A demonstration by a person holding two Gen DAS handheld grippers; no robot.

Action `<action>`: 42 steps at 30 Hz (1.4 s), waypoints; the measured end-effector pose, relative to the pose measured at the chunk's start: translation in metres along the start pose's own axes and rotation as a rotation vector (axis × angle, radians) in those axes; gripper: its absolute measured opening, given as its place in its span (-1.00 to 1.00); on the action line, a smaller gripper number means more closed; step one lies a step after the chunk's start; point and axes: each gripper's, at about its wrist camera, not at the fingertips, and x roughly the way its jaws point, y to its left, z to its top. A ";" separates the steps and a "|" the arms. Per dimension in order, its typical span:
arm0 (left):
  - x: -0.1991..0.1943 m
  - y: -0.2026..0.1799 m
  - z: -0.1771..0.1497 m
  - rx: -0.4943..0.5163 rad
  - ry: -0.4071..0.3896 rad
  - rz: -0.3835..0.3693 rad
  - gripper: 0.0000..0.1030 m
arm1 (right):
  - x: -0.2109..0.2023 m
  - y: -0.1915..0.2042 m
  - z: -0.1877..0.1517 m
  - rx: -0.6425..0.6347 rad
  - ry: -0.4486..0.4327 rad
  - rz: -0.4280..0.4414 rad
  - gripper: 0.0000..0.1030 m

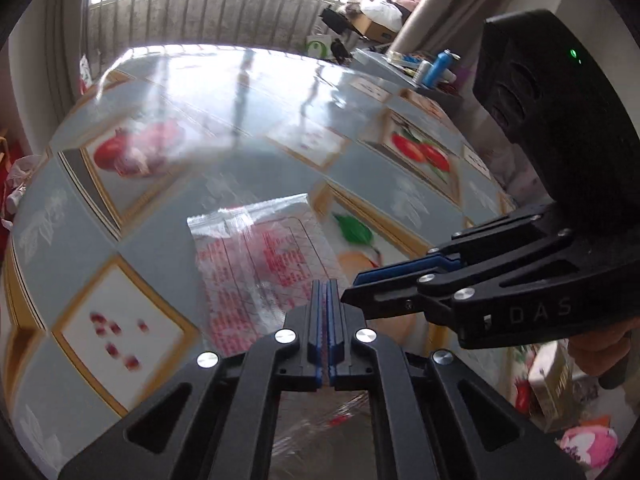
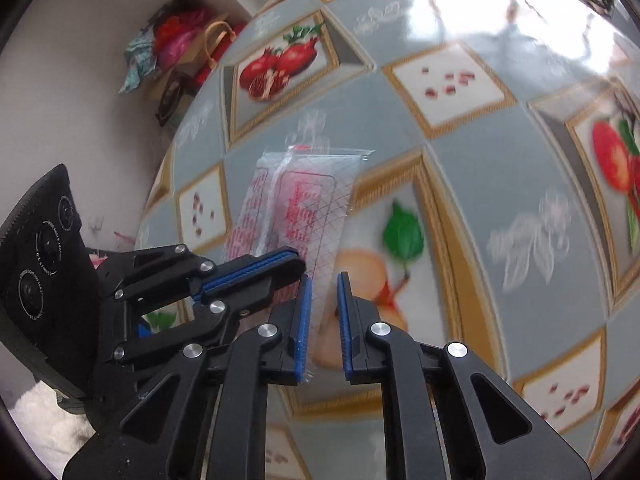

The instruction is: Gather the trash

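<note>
Covering the table, a glossy grey oilcloth with fruit-picture panels (image 2: 460, 184) reflects barred window light, where the left gripper (image 1: 325, 300) clamps a crinkly clear red-printed plastic bag (image 1: 256, 256) beside the right gripper (image 2: 322, 320), jaws parted around its edge

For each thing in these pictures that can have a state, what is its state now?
Left hand-held gripper: shut on the plastic bag.
Right hand-held gripper: open, one edge of the bag between its fingers.
Plastic bag: clear with red print, crumpled, one end pinched.
Table: covered with a glossy fruit-print cloth.
Blue bottle: upright, cap on.
</note>
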 end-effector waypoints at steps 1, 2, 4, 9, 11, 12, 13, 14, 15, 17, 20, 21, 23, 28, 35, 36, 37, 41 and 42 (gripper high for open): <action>-0.002 -0.007 -0.011 0.003 0.012 -0.016 -0.97 | -0.002 0.002 -0.013 -0.002 0.006 0.003 -0.77; -0.006 -0.014 -0.022 0.002 0.012 -0.030 -0.97 | -0.003 0.004 -0.025 -0.002 0.008 0.006 -0.77; -0.014 -0.025 -0.042 -0.002 0.025 -0.061 -0.97 | -0.007 0.007 -0.050 0.006 0.010 0.012 -0.77; -0.028 -0.045 -0.077 -0.031 0.056 -0.116 -0.97 | -0.015 0.014 -0.095 0.033 0.003 0.030 -0.77; -0.035 -0.051 -0.084 -0.042 0.049 -0.125 -0.97 | -0.027 0.014 -0.108 0.027 -0.039 -0.020 -0.76; -0.040 -0.051 -0.086 -0.052 0.038 -0.130 -0.97 | -0.032 0.012 -0.114 0.032 -0.061 -0.017 -0.76; -0.046 -0.052 -0.088 -0.063 0.027 -0.137 -0.97 | -0.038 0.008 -0.121 0.057 -0.084 -0.004 -0.76; -0.050 -0.052 -0.088 -0.067 0.018 -0.142 -0.97 | -0.044 0.003 -0.126 0.082 -0.105 0.006 -0.76; -0.058 -0.052 -0.088 -0.062 0.003 -0.143 -0.97 | -0.053 0.000 -0.135 0.101 -0.135 0.014 -0.76; -0.069 -0.057 -0.085 -0.035 -0.031 -0.126 -0.97 | -0.067 -0.003 -0.155 0.136 -0.213 0.005 -0.72; -0.076 -0.057 -0.076 0.005 -0.074 -0.081 -0.97 | -0.092 -0.013 -0.184 0.202 -0.332 -0.019 -0.42; -0.074 -0.054 -0.070 0.009 -0.081 -0.052 -0.97 | -0.100 -0.018 -0.194 0.229 -0.372 -0.047 -0.28; -0.065 -0.046 -0.061 0.021 -0.096 0.017 -0.96 | -0.109 -0.022 -0.205 0.258 -0.435 -0.105 -0.07; -0.034 -0.026 -0.052 0.013 -0.069 0.138 -0.96 | -0.109 -0.027 -0.219 0.269 -0.472 -0.290 0.23; -0.026 -0.048 -0.070 0.061 -0.055 0.077 -0.96 | -0.091 -0.043 -0.231 0.311 -0.435 -0.298 0.26; -0.026 -0.054 -0.074 0.080 -0.051 0.066 -0.96 | -0.092 -0.046 -0.236 0.313 -0.431 -0.295 0.26; -0.026 -0.060 -0.077 0.092 -0.048 0.058 -0.96 | -0.090 -0.047 -0.238 0.316 -0.426 -0.287 0.26; -0.024 -0.085 -0.090 0.125 -0.026 -0.017 -0.96 | -0.081 -0.052 -0.240 0.338 -0.416 -0.278 0.26; -0.022 -0.094 -0.094 0.148 -0.021 -0.035 -0.96 | -0.081 -0.052 -0.241 0.336 -0.422 -0.279 0.26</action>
